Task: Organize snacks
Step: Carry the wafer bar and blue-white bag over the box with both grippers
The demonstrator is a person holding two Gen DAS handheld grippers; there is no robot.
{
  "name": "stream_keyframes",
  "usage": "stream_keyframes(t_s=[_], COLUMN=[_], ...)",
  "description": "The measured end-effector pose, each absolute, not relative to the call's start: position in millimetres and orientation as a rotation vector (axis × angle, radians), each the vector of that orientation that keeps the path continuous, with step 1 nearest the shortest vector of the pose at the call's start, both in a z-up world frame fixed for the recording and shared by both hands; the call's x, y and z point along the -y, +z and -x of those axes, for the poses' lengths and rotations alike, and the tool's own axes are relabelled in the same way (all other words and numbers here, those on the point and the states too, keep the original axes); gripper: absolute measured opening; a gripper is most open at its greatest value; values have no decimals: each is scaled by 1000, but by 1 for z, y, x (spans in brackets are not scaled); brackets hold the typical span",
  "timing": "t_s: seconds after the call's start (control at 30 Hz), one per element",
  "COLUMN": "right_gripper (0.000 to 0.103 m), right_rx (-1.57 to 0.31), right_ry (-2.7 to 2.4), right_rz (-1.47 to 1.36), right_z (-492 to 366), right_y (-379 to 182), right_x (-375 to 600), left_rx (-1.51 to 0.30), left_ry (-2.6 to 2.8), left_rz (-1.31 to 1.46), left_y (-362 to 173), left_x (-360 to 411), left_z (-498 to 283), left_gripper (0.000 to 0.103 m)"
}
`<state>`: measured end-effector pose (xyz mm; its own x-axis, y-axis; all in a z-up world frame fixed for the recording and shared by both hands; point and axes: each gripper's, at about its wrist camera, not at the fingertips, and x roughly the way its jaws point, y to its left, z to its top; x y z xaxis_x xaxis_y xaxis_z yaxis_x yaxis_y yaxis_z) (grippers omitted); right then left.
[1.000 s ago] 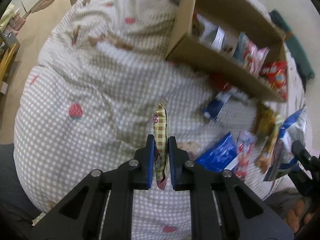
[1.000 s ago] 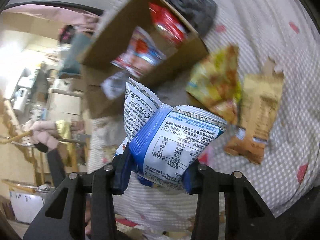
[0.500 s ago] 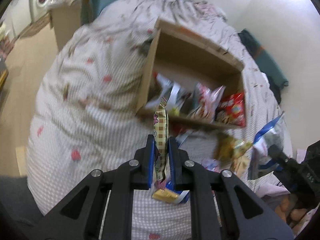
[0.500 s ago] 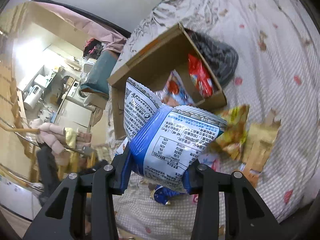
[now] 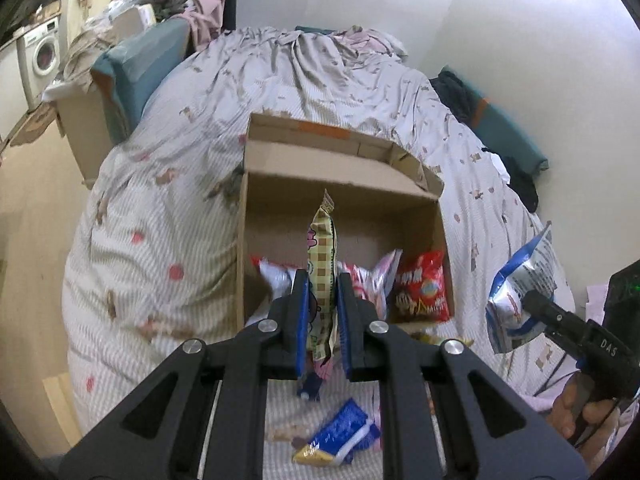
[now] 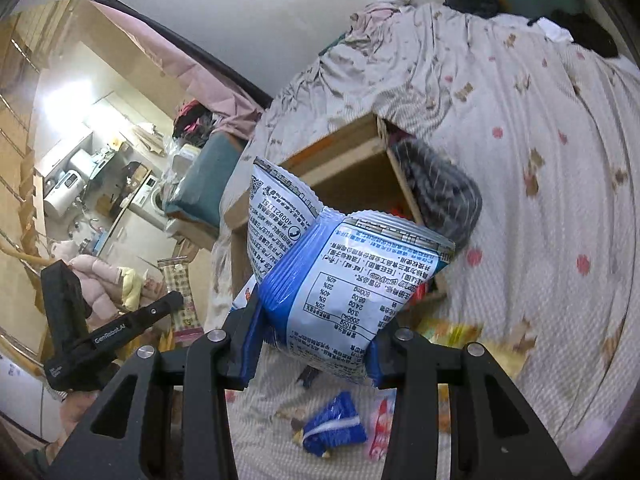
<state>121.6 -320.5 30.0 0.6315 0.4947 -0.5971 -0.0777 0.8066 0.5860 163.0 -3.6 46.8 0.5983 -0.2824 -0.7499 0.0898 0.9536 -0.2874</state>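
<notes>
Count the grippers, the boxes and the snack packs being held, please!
Grippers: 2 (left gripper, right gripper)
Boxes: 1 (box)
Held snack packs: 2 (checked pack, blue pack)
Total: 5

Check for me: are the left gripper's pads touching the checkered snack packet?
Touching. The left wrist view shows the left gripper shut on the checkered snack packet, both blue pads pressed against its sides above the cardboard box.
</notes>
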Motion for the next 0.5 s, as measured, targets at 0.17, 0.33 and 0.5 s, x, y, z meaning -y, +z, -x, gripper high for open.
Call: stream_keyframes(t_s=[0.17, 0.33, 0.5], right_gripper=[43, 43, 44], right_rx=[-844, -875, -934], right_ry=[341, 340, 348], right_rz=[-523, -492, -489], right_z=[-154, -184, -211], right_y=[30, 19, -4], right_x=[313, 300, 290], left_rx=[-916, -936, -969], left_ry=[-226, -219, -208], left_rz=[194, 167, 167], left_y=[41, 23, 2], left_x=[16, 24, 31], left_z=[-186, -205, -223], left_gripper=[10, 10, 10])
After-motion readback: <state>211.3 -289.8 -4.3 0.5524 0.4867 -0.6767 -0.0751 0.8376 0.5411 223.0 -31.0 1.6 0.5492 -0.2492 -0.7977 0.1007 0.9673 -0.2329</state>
